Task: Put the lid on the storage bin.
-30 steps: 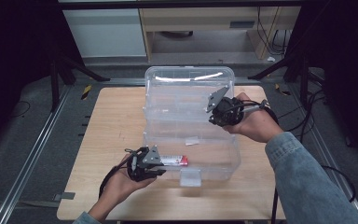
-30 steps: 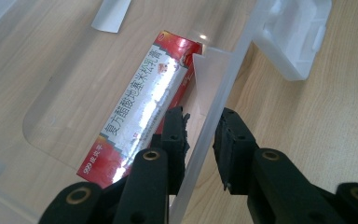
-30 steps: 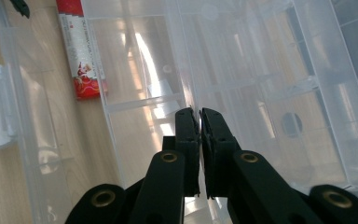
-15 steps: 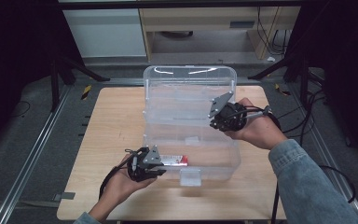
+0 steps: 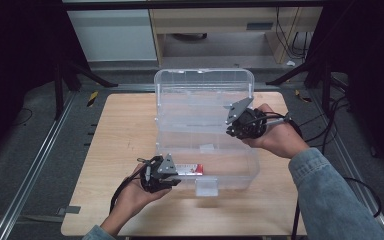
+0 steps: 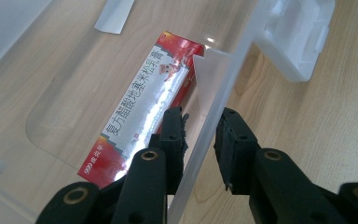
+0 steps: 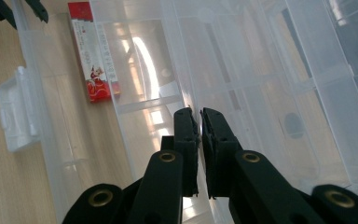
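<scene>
Dark room, pale cabinet (image 5: 115, 35) behind

Your right arm wears a blue denim sleeve (image 5: 330, 195). Each hand carries a black gripper: the left gripper (image 5: 172, 176) and the right gripper (image 5: 232, 127) each bear a grey three-cornered plate, brass-ringed screw holes and a trailing black cable.

Wooden table (image 5: 125, 145) on dark floor, metal rail (image 5: 35, 170) along its left edge. Beyond the far edge: white cabinet (image 5: 112, 35), wooden shelf unit (image 5: 215, 25), cables (image 5: 290, 45).
</scene>
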A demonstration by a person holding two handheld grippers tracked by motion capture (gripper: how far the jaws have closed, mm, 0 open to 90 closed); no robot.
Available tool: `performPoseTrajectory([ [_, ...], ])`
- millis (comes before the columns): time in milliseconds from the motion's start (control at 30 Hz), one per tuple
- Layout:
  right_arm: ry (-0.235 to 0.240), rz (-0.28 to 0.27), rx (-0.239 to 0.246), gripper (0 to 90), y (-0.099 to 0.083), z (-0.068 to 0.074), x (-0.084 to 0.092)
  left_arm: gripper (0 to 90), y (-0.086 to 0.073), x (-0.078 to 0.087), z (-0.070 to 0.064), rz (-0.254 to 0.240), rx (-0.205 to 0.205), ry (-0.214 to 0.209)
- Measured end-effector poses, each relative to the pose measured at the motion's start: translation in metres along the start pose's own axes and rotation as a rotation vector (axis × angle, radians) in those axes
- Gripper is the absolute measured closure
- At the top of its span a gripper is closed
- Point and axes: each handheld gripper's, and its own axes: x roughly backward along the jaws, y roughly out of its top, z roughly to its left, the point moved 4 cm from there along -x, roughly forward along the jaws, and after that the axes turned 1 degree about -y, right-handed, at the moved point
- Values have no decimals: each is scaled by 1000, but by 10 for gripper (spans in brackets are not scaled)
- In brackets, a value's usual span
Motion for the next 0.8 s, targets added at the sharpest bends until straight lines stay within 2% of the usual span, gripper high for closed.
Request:
performPoseTrajectory([
  [267, 13, -16, -4, 852, -9, 14, 4, 723, 0, 0, 0, 0, 0, 3],
  [567, 31, -17, 16, 850, -18, 32, 5, 716, 0, 0, -1, 1, 4, 3],
  [767, 30, -18, 11, 841, -20, 34, 5, 707, 0, 0, -1, 4, 1, 3],
  [800, 32, -20, 11, 841, -20, 33, 5, 694, -1, 1, -1, 7, 1, 16],
])
